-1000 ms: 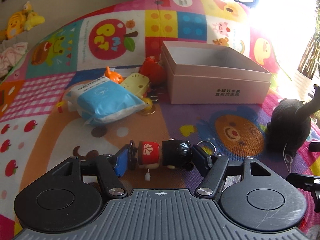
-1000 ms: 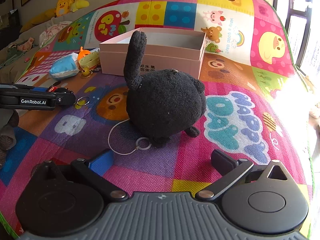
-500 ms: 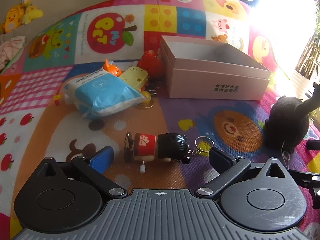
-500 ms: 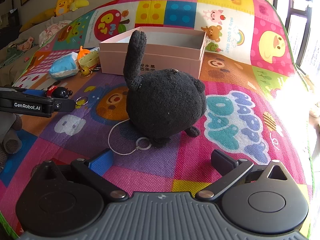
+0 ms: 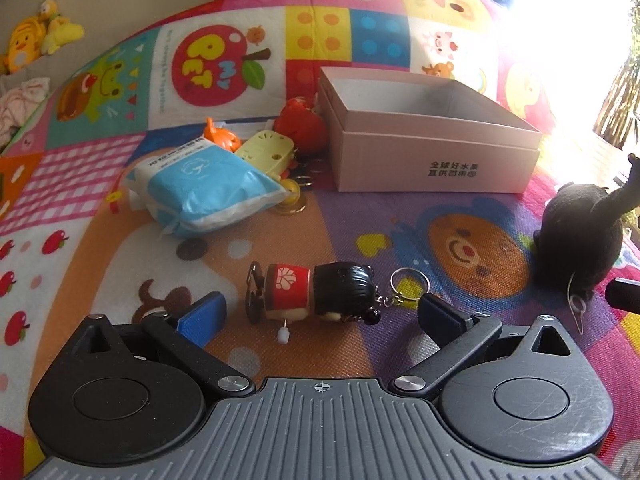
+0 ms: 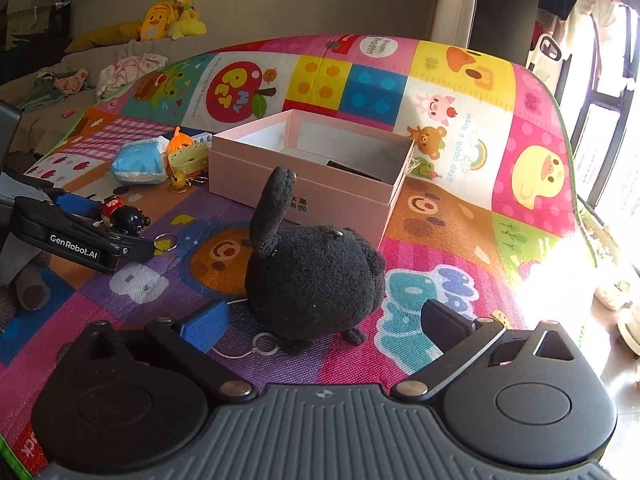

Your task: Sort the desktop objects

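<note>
Our left gripper (image 5: pixel 320 310), clamped on the doll keychain (image 5: pixel 316 292) a second ago, now stands wide open and empty, the doll lying on the mat (image 5: pixel 400 220) between its fingers, well short of the pink box (image 5: pixel 432 152) at 1 o'clock. Our right gripper (image 6: pixel 324 320), also spread wide and empty, has closed in on the black plush (image 6: pixel 316 280) at its 12 o'clock; we judge both toys remain unsorted.
</note>
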`<state>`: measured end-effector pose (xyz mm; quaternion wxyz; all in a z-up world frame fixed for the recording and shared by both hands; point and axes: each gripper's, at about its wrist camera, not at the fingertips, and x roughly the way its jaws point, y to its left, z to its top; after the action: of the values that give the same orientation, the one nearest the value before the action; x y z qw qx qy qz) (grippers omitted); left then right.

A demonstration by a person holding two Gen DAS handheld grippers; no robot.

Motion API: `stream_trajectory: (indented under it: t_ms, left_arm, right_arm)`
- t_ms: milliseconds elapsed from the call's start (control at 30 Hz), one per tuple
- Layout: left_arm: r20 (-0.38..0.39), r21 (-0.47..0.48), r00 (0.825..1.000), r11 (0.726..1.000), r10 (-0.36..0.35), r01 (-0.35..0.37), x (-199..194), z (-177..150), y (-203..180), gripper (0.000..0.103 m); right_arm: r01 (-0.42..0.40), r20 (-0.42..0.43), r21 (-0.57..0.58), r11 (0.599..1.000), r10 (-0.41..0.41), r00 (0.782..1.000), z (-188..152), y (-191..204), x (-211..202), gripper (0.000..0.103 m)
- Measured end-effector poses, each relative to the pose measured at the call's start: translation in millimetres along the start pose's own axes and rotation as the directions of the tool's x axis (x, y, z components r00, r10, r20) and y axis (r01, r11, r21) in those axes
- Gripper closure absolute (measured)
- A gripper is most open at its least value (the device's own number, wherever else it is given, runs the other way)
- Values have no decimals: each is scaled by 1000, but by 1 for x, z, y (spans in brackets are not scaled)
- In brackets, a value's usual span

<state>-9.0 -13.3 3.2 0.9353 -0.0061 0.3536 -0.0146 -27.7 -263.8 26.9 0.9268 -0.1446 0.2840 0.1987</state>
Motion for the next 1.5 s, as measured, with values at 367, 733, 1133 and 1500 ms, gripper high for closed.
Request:
stream_trajectory:
  t_ms: [367, 733, 1133, 1500]
  left_arm:
    - [0, -1, 1000, 1000, -1, 1, 0, 0, 1, 0]
    - [0, -1, 1000, 1000, 0, 0, 0, 0, 1, 0]
    - [10, -35, 1000, 999, -16, 16, -1, 1, 8, 0]
    - [29, -54, 999, 998, 29, -27, -4, 1, 12, 13]
  right_arm:
    - [-128, -30, 60, 990, 130, 991, 17, -10, 47, 2]
    - [-110, -32, 59, 992, 112, 993, 17, 24, 41, 15]
    - [-75, -4, -21, 997, 75, 997, 7, 38, 25, 5]
    - [-71, -15, 20, 997, 72, 997, 8, 36, 29, 5]
